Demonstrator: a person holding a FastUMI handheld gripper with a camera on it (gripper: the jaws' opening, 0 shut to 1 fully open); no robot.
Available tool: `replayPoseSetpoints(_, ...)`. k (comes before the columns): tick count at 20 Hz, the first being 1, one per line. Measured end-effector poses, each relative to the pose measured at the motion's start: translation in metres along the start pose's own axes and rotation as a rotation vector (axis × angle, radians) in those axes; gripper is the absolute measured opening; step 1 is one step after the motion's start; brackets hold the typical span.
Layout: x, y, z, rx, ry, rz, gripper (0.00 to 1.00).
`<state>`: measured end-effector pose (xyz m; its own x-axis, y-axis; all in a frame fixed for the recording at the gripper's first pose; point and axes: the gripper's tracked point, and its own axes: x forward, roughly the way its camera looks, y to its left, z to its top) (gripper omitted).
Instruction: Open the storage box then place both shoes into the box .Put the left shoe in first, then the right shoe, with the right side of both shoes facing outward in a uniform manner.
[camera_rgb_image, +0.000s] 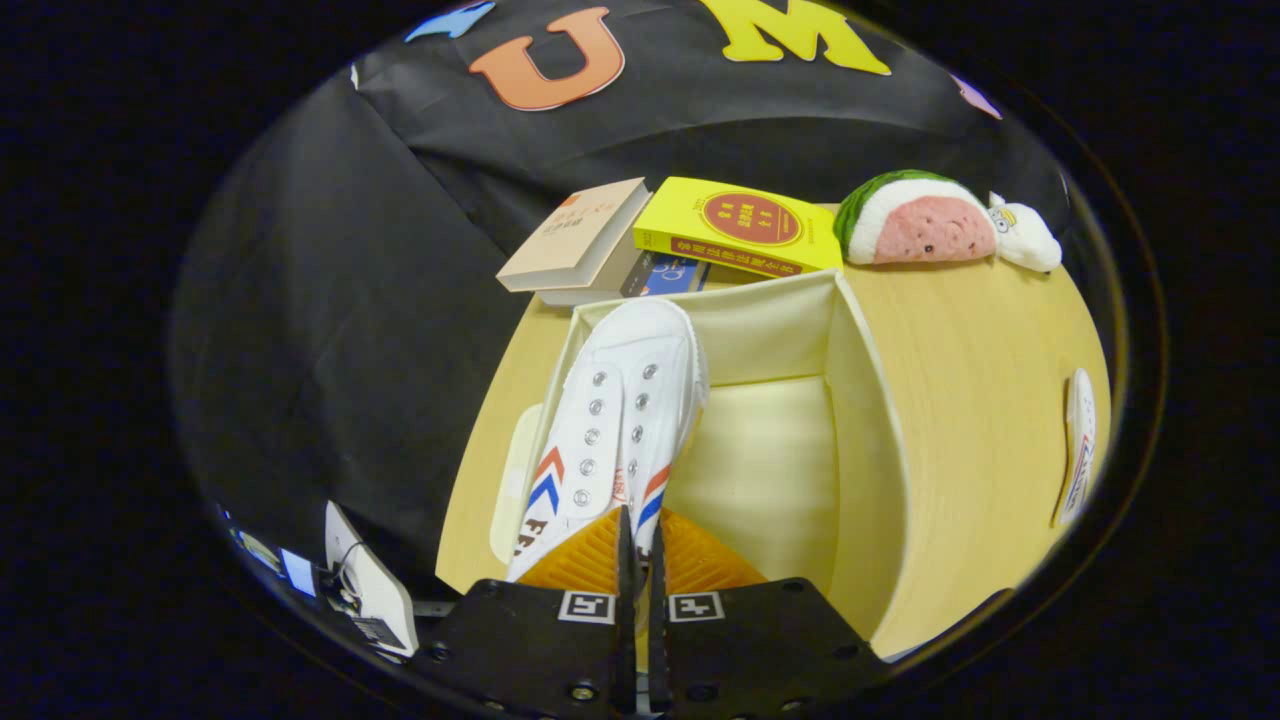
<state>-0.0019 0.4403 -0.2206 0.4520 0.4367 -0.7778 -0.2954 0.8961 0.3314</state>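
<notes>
In the gripper view, the fingers (636, 560) are squeezed almost together and pinch the heel end of a white canvas shoe with red and blue arrow stripes (615, 420). Both fingers press on a thin bit of the shoe, so the shoe is held tight. The shoe reaches forward from the fingers, with its toe pointing away and its lace holes facing up. It hangs over the open cream-coloured storage box (850, 400), close to the box's left wall. I cannot tell if the shoe touches the bottom of the box yet.

The box sits on a round light wooden table (980, 380). A second white shoe with the same stripes (1080, 450) lies on the table, well apart from the box on its right side. Beyond the box lie a yellow book with a red circle (740, 225) and a beige book (575, 235). Near them rest a soft watermelon-slice toy (915, 220) and a small white plush toy (1025, 235).

This looks like the first shoe going in. To do it well, lower the shoe slowly until it rests flat on the bottom, snug by the left wall. That leaves room for the other shoe. Keep it straight, and let go only once it sits steady.
</notes>
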Motion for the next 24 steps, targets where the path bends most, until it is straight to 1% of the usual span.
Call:
replayPoseSetpoints(1, 0.007, 0.002, -0.003, -0.012, 0.006, 0.007, 0.09)
replayPoseSetpoints(2, 0.006, 0.001, -0.003, -0.018, 0.011, 0.016, 0.11)
replayPoseSetpoints(4, 0.014, -0.003, -0.004, -0.017, 0.025, 0.021, 0.32)
replayPoseSetpoints(6, 0.009, -0.001, -0.003, -0.007, 0.015, 0.038, 0.64)
replayPoseSetpoints(8, 0.0, -0.005, 0.001, -0.027, -0.008, 0.038, 0.77)
replayPoseSetpoints(11, -0.023, -0.015, 0.012, -0.101, -0.07, 0.01, 0.78)
replayPoseSetpoints(12, -0.032, -0.02, 0.016, -0.132, -0.104, -0.007, 0.83)
replayPoseSetpoints(13, -0.046, -0.026, 0.02, -0.161, -0.14, -0.023, 0.9)
replayPoseSetpoints(15, -0.077, -0.041, 0.028, -0.217, -0.218, -0.054, 0.95)
replayPoseSetpoints(19, -0.138, -0.083, 0.035, -0.284, -0.337, -0.09, 0.96)
replayPoseSetpoints(20, -0.146, -0.097, 0.039, -0.289, -0.354, -0.098, 0.96)
replayPoseSetpoints(24, -0.184, -0.162, 0.041, -0.258, -0.409, -0.119, 0.96)
